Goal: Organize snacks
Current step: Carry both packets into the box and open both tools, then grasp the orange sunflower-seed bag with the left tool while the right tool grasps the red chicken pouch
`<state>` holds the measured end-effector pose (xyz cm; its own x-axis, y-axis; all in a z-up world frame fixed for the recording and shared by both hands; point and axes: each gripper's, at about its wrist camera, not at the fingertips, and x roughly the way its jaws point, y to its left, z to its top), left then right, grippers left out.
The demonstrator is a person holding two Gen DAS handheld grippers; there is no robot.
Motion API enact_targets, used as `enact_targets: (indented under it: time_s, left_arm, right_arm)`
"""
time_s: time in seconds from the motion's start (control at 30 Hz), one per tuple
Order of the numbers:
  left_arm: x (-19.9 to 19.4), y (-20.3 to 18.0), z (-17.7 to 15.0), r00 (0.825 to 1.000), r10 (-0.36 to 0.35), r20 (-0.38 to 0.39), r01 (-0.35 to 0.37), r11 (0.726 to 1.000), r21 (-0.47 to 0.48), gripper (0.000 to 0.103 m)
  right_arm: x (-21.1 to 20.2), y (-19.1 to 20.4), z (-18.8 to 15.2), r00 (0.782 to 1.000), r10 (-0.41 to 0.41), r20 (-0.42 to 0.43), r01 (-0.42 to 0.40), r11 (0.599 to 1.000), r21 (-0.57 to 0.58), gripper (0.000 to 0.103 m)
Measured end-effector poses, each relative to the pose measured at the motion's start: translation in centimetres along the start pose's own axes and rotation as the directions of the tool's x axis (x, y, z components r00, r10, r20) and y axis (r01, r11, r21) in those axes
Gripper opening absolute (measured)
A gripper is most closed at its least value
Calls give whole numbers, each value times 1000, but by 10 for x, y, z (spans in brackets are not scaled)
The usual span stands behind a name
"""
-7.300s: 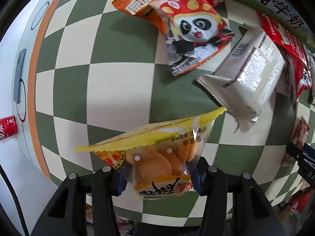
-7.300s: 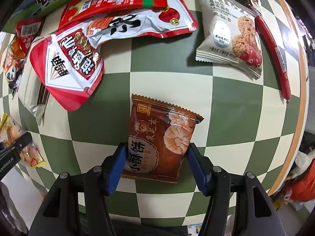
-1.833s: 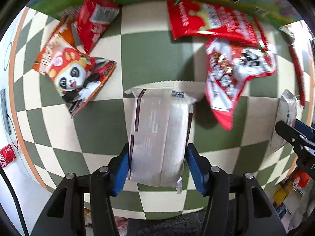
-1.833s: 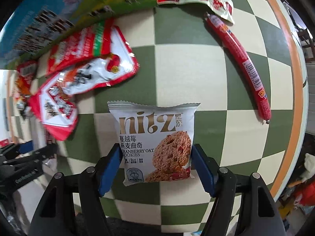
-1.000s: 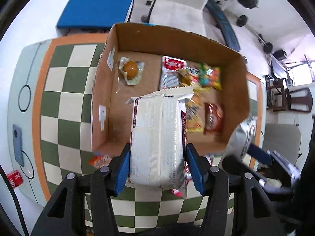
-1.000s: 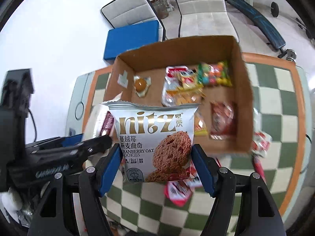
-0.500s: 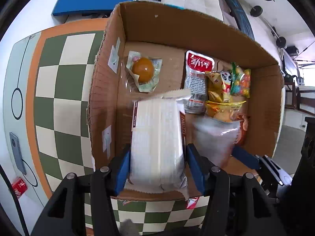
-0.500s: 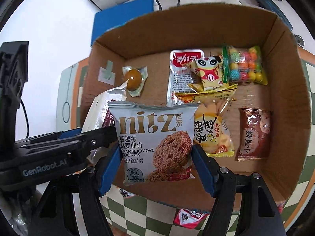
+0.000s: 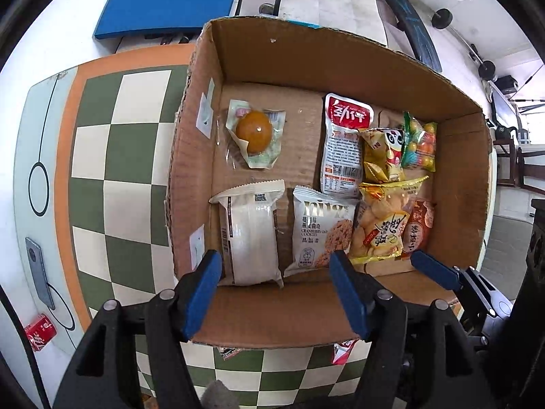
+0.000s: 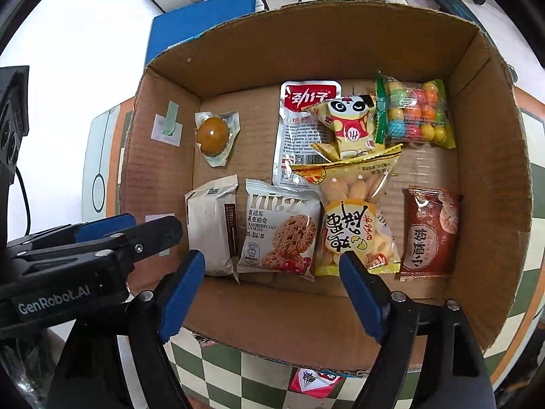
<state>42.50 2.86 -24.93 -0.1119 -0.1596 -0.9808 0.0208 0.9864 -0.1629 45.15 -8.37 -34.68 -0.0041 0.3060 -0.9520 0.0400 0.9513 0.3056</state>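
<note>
I am opening both grippers, left gripper (image 9: 276,272) and right gripper (image 10: 272,272), having just dropped the white packet (image 9: 250,235) and cookie packet (image 10: 277,231) into the cardboard box (image 10: 494,170); neither is gripping anything.

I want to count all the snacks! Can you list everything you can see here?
box: 1, brown cardboard, on the checkered table
egg pack: 1, orange-brown in clear wrap, box far left
white bar: 1, white, box near left
cookie pack: 1, white, right of the white bar
red-top pouch: 1, red and white, box far middle
panda pack: 1, yellow, on the pouch
candy balls: 1 bag, many colours, box far right
biscuit bag: 1, yellow and clear, box middle
brown pack: 1, reddish brown, box near right
table: 1, green and cream checks
left hand-held gripper: 1, black with blue pads, opening, empty
right hand-held gripper: 1, same colours, opening, empty
</note>
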Motion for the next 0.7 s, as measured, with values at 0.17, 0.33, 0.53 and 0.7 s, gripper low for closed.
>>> enact_targets:
  time_s: [0.17, 0.33, 0.53, 0.7]
  left_arm:
    - [-19, -3, -15, 996, 2, 90, -2, 1000, -11, 64]
    - [-57, -1, -59, 962, 57, 267, -51, 998, -27, 64]
    - [-70, 17, -132, 935, 91, 343, -43, 988, -146, 64]
    - [-27, 36, -168, 970, 80, 228, -30, 977, -213, 64]
  right_arm:
    - [-18, -4, -10, 1000, -8, 23, 9, 1000, -4, 84]
    - [-54, -7, -32, 990, -28, 141, 33, 999, -29, 89]
    - [-85, -25, -85, 982, -4, 191, -3, 999, 39, 89]
    - [-80, -64, -143, 987, 0, 159, -33, 978, 206, 89]
